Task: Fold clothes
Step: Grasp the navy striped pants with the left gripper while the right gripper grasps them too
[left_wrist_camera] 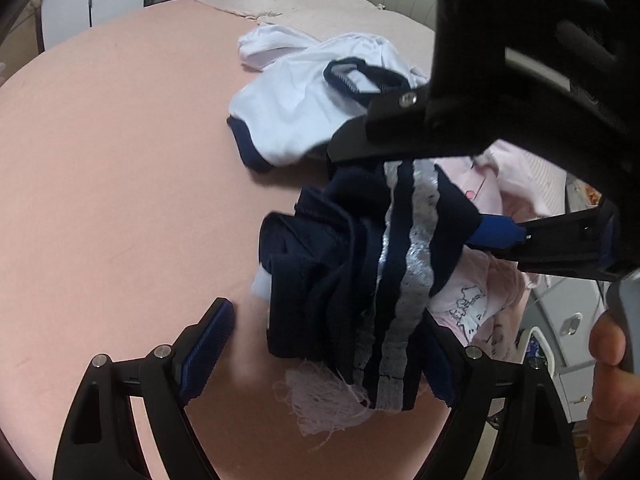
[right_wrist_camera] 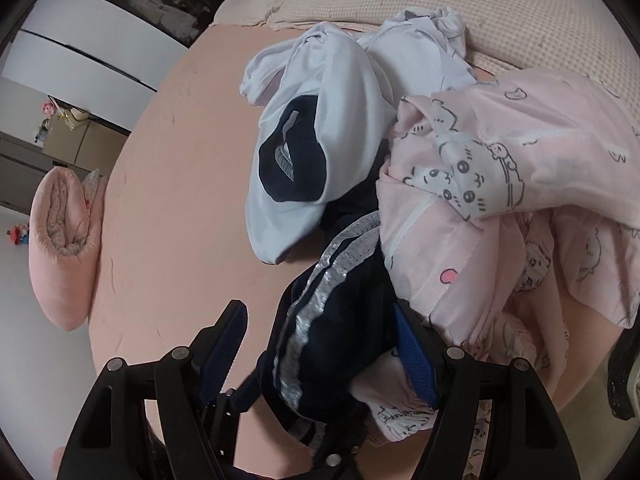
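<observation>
A crumpled navy garment with silver side stripes lies on the pink bed sheet; it also shows in the right wrist view. My left gripper is open, its fingers either side of the garment's near end. My right gripper is open, the navy garment lying between its fingers; in the left wrist view it reaches in from the right. A white top with navy trim and pink cartoon-print pyjamas lie just beyond.
A checked pink blanket covers the far side of the bed. A rolled pink quilt sits off the bed's left edge. White drawers stand to the right. Bare sheet lies to the left of the clothes.
</observation>
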Motion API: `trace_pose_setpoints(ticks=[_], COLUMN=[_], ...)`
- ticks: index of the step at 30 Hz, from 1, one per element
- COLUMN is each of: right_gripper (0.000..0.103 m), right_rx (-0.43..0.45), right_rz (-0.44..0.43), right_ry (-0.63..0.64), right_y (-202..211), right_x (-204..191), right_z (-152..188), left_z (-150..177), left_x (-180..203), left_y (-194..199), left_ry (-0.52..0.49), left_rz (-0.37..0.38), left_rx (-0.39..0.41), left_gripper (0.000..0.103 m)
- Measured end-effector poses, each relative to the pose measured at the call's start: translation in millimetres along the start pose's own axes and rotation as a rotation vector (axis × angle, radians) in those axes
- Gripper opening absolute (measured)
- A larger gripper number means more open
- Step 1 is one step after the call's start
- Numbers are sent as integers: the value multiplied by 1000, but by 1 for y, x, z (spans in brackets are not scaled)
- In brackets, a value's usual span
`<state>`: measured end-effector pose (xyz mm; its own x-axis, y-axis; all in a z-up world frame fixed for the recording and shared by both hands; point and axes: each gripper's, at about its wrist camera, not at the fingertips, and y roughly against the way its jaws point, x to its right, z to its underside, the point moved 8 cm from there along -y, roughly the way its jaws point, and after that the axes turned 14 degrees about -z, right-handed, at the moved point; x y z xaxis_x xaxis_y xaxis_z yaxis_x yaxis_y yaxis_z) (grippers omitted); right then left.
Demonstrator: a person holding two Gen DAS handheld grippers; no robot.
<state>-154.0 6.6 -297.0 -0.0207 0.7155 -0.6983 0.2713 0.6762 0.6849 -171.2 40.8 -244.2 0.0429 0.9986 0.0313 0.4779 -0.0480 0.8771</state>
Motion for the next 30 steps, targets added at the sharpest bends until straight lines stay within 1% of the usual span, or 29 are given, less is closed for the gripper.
trace_pose_setpoints(ticks=[3, 5, 7, 9, 11, 13, 14, 16, 17, 19, 21, 24, 26, 28, 30], right_gripper=[73, 70, 64, 62, 57, 45, 43, 29, 26, 16, 12, 11, 11, 11, 11], right_rx=[22, 35, 47, 57, 57, 64, 72, 97, 112, 133, 139, 142, 152, 176, 205], right_rz=[-22, -31, -39, -44, -40, -29, -29, -41, -51, -84, -97, -84, -70, -71, -77], right_ry=[-8, -11, -12, -10, 7, 24, 32, 29, 20, -8, -20, 2, 19, 31, 47], right_y=[-2, -3, -3, -3, -2, -1, 0, 3, 4, 5, 5, 8, 13, 13, 18], right_x=[7, 11, 14, 16, 14, 16, 18, 20, 22, 28, 31, 35, 25, 22, 18], right_z=[5, 6, 7, 9, 12, 13, 13, 16, 17, 17, 18, 27, 29, 24, 28], left_z=[3, 4, 5, 6, 7, 7, 6, 6, 6, 6, 6, 6, 6, 5, 4], left_x=[3, 5, 6, 4, 2, 0, 0, -1, -1, -2, -4, -5, -6, -7, -7], left_y=[-1, -3, -5, -6, -7, -7, -7, -7, -7, -7, -6, -3, -1, 3, 8], left_ry=[-38, -74, -95, -91, -76, -67, -67, -64, -62, -58, -55, -54, -55, -56, -66], left_rz=[-32, -56, -79, -91, -82, -79, -80, -83, -84, -85, -90, -97, -101, -94, -101], left_rx=[12, 19, 35, 55, 62, 64, 64, 61, 60, 59, 63, 80, 95, 113, 140], left_gripper=[87, 90, 96, 100, 101, 101, 101, 102, 102, 101, 101, 101, 101, 94, 93])
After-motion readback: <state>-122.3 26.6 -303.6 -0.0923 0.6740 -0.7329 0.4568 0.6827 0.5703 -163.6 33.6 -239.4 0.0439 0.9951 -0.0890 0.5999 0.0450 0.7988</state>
